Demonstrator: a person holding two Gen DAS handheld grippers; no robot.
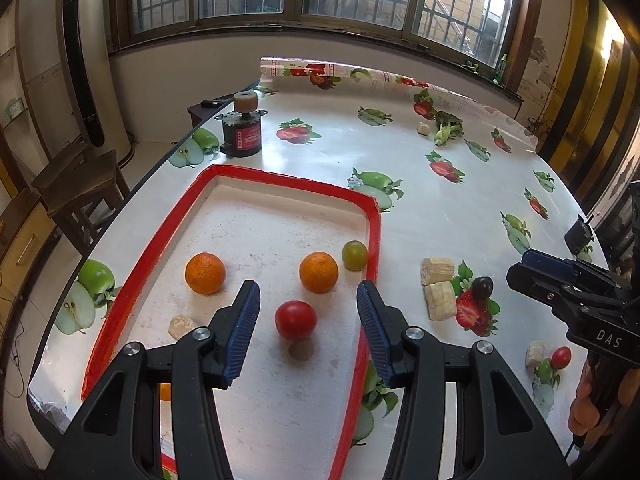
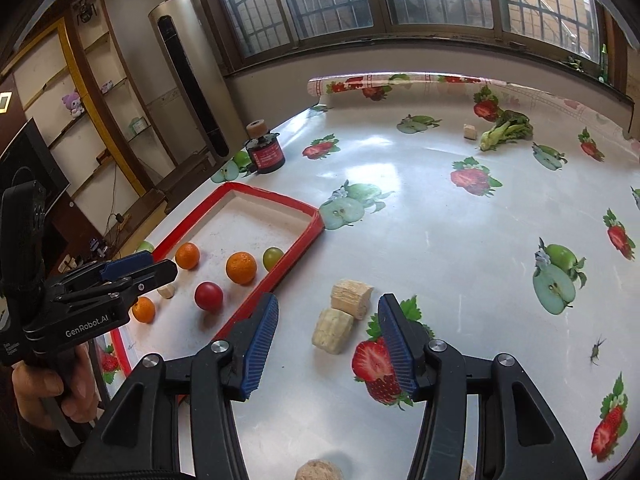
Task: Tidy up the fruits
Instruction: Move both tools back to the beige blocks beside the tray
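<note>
Both tools, left and right, gape empty; the right should straddle the dark plum squarely, then tray it.

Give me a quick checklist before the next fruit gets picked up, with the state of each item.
1. Left hand-held gripper empty, jaws apart: ok.
2. Right hand-held gripper empty, jaws apart: ok.
3. Red-rimmed tray has free floor: ok.
4. All fruit in the tray: not ok; a dark plum and a small red fruit lie on the table.
5. Path to the plum free: cannot tell; two beige blocks lie beside it.
6. Red fruit in the tray settled: ok.
</note>
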